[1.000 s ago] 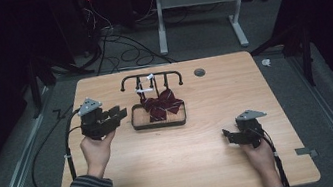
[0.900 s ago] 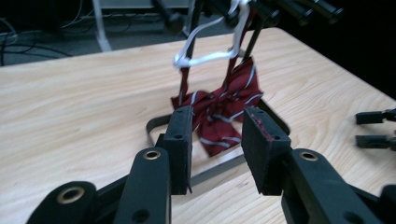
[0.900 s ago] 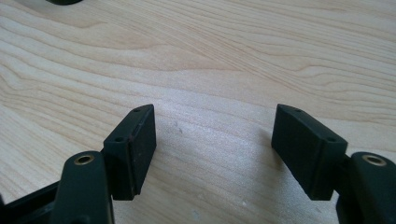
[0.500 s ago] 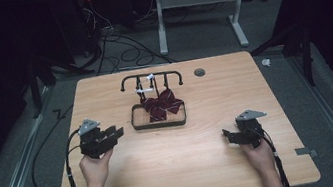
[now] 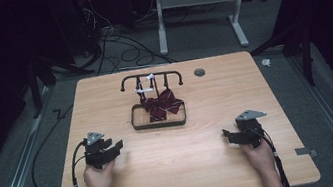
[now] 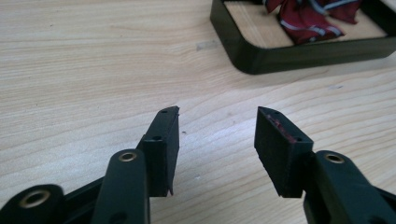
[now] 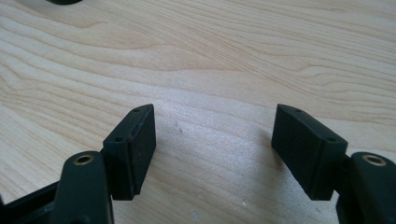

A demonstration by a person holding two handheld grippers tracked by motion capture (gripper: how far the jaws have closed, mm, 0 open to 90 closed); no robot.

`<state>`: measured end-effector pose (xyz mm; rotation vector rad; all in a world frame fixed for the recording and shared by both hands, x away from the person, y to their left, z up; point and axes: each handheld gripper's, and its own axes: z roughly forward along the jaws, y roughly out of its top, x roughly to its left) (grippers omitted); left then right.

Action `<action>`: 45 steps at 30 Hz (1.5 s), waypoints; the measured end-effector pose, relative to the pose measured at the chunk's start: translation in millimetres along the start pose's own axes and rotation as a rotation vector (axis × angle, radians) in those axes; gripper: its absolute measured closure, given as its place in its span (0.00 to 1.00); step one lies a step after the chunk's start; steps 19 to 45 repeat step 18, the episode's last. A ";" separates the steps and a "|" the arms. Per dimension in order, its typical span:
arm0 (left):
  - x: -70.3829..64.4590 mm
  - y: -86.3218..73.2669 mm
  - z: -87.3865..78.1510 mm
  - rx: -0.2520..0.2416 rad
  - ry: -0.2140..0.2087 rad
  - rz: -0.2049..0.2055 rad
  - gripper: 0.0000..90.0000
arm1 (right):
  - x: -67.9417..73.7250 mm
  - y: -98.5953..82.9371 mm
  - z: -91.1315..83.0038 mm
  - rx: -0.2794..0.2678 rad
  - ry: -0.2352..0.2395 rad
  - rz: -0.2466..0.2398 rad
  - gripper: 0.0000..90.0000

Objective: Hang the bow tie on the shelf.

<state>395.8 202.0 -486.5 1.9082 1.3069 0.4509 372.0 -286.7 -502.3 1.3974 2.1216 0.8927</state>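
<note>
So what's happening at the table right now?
A person holds a hand-held gripper in each hand, low over the wooden table. The left hand-held gripper is open and empty, short of the black tray holding a dark red striped bow tie. The right hand-held gripper is open over bare wood.

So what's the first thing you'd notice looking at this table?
The dark red striped cloth, bunched in a shallow black tray near the middle of the light wooden table, catches the eye first. Behind it stands a black metal rack with hooks. Nearer the person, the left gripper and right gripper rest apart with jaws open and empty.
</note>
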 end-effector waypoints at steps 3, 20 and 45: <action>-1.6 -4.2 5.6 0.021 0.029 0.025 0.53 | 0.0 0.0 0.0 0.000 0.000 0.000 0.36; -3.7 -15.5 15.2 0.014 0.103 0.059 0.41 | 0.2 0.0 -0.1 0.001 0.000 0.003 0.36; -3.7 -15.5 15.2 0.014 0.103 0.059 0.41 | 0.2 0.0 -0.1 0.001 0.000 0.003 0.36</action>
